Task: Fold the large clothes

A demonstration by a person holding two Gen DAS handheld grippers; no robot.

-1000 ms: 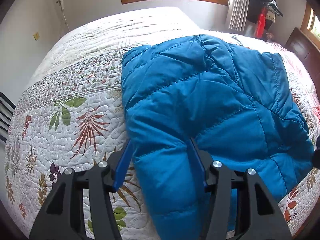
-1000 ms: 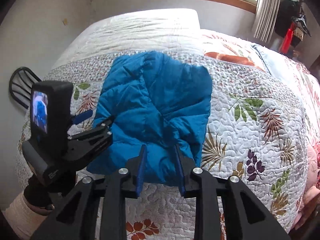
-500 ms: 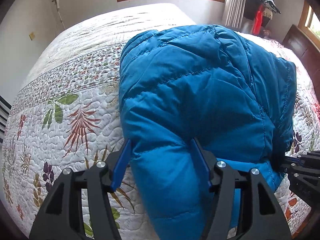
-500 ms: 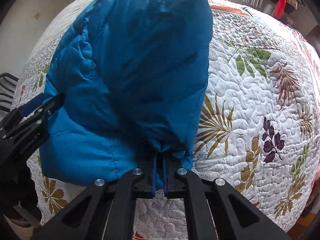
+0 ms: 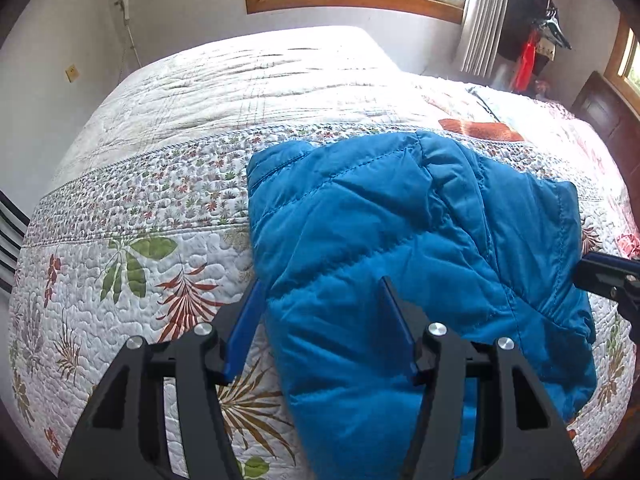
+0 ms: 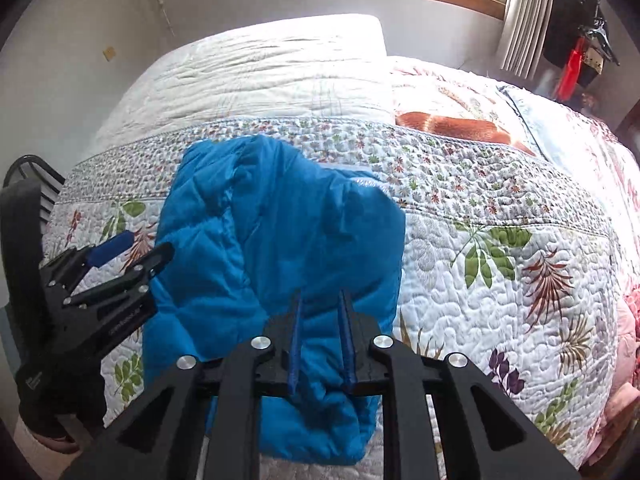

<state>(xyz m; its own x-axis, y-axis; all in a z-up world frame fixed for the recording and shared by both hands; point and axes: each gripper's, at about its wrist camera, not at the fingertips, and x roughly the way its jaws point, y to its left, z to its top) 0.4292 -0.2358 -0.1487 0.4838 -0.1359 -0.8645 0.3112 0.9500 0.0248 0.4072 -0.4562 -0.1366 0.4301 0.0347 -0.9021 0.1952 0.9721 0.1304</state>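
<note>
Puffer jacket (image 5: 400, 248), bright blue and quilted, lies bunched in a thick bundle near the front edge of the bed's floral quilt (image 5: 132, 248). On the left side, the left gripper (image 5: 320, 320) has its jaws spread wide, straddling the jacket's near left corner with padding bulging up between the blue fingers; nothing is pinched. Over on the right, the right gripper (image 6: 322, 340) hovers above the near hem with a narrower gap between its jaws, and I can't see cloth clamped there either.

My read: the fold needs a fresh, even hold. Both grippers should bite the hem at matching corners, deep enough to catch all the puffy layers, then lift and carry together so the bundle doesn't twist or spring open.

Around it: a plain white bedspread (image 5: 260, 72) beyond the patterned border, an orange patch of cloth (image 6: 452, 126) further right, curtains (image 6: 524, 12) by the window. Nothing blocks the way; the slippery, springy fill is the real obstacle.
</note>
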